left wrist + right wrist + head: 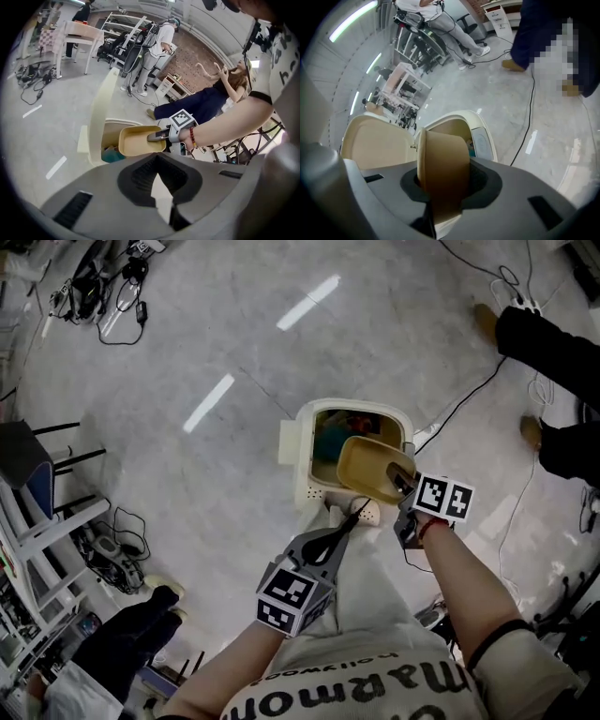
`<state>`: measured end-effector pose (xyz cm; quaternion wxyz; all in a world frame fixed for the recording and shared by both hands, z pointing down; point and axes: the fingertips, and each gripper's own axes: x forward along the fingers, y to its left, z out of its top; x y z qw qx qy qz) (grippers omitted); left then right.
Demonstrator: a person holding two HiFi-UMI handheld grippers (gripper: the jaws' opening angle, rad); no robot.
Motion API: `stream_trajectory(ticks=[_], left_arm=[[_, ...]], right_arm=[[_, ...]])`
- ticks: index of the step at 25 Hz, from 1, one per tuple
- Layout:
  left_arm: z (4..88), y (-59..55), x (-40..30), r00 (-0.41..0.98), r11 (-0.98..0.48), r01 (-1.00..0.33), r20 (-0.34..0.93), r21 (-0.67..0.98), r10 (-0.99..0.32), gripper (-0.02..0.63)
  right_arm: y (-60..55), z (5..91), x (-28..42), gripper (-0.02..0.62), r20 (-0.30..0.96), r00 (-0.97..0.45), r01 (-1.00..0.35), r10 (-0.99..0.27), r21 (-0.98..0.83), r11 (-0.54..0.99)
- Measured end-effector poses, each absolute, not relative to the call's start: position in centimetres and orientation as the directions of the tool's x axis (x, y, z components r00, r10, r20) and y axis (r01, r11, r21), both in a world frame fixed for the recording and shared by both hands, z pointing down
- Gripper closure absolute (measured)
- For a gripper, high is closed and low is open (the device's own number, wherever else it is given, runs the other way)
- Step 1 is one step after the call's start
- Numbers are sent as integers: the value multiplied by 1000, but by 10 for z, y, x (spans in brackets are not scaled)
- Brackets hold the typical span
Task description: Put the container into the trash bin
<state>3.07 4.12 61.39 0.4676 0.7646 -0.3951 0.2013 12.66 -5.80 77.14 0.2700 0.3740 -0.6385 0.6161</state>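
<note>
A cream trash bin stands on the floor with its lid swung up. Inside it lies some teal and red rubbish. The tan, shallow container hangs tilted over the bin's opening, and my right gripper is shut on its near rim. In the right gripper view the container stands edge-on between the jaws of the right gripper, with the open bin behind it. My left gripper points down at the bin's front foot, with its tips together and nothing held. The left gripper view shows the container above its jaw tips.
A white shoe rests at the bin's front base. A black cable runs across the floor to the bin's right side. A person's dark legs stand at the upper right. White frames and a dark bag are at the left.
</note>
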Motion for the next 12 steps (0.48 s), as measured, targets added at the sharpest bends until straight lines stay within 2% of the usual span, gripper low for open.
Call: stream_trajectory(ticks=[7,12], left_arm=[[629,51,25,588,-211,-803,684,557,-432,618],[636,46,23,583,-194,-803,678,563,-447,618]], right_arm=[[-64,784,117,488,832,-531,-846,-161,-531,46],[-77,791,121,488,879,-431,-902,-204,-415,117]])
